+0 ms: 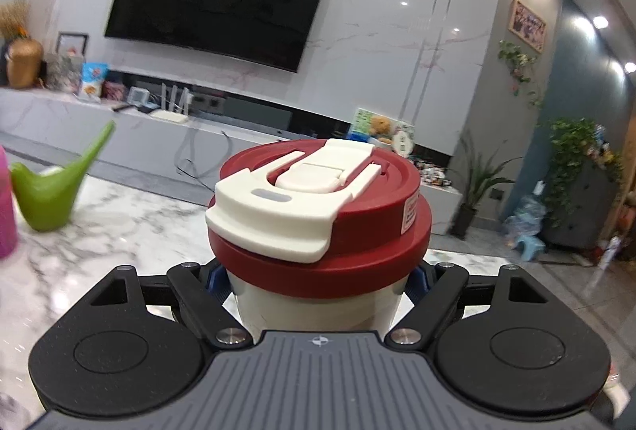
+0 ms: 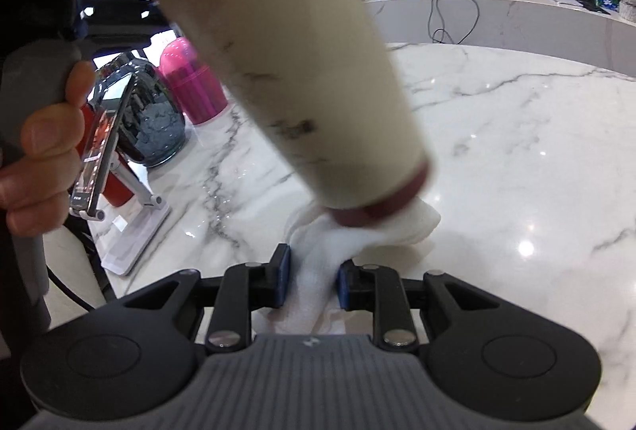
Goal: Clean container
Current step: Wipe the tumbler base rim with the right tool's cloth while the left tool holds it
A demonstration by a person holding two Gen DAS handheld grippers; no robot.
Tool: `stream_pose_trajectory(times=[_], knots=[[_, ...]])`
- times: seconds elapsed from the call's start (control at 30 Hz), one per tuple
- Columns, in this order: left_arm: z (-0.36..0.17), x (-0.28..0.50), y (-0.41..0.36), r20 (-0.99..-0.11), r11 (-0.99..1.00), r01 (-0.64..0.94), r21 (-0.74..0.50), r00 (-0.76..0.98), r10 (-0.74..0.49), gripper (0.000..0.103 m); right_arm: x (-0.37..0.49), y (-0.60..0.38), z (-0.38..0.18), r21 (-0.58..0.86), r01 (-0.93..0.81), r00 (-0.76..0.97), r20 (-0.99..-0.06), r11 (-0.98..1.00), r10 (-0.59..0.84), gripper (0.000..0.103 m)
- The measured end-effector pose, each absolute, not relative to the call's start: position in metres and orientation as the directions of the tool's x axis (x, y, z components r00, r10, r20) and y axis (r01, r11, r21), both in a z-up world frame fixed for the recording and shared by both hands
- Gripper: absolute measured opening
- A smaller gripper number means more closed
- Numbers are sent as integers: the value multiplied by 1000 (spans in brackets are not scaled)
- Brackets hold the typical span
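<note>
the step in hand looks like wiping the outside of the cream travel cup with the dark red lid and white flip clasp [image 1: 318, 199]. the left gripper [image 1: 318, 286] is clamped round the cup's cream body just under the lid, its blue pads pressed to either side, and holds the cup off the white marble worktop [image 2: 516, 135]. in the right wrist view the cup [image 2: 278, 72] runs tilted from 11 o'clock down towards the centre, its dark red base band lowest. dark smudges [image 2: 294, 127] mark the cream wall, so i judge the cleaning is far from finished.

the right gripper [image 2: 314, 283] is closed on a folded white cloth [image 2: 342, 239], which bunches up from between the pads and touches the cup's base. the next move probably calls for drawing the cloth up along the wall over the smudges while the left gripper keeps a firm hold and turns the cup to bring up fresh sides.

the lid is shut, clasp down, so what is inside the cup cannot be seen. at 9 o'clock in the right wrist view stand a dark blue glass jar [image 2: 155, 119] and a pink lidded canister [image 2: 194, 84]; their contents are unclear. a green watering can [image 1: 51, 191] sits at 9 o'clock in the left view.
</note>
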State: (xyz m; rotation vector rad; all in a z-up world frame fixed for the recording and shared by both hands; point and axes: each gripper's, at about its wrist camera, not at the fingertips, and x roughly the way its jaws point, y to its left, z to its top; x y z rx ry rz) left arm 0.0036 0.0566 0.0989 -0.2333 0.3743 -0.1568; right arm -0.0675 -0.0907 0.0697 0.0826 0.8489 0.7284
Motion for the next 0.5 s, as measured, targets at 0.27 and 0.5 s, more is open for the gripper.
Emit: stream_pose_trajectory(times=[0.27, 0.5], knots=[[100, 3, 72, -365, 961, 72, -265, 915, -169, 80, -59, -111, 77, 281, -533, 511, -645, 798, 568, 26], [99, 2, 72, -363, 946, 120, -302, 903, -231, 80, -65, -110, 79, 202, -599, 520, -637, 775, 569, 26]])
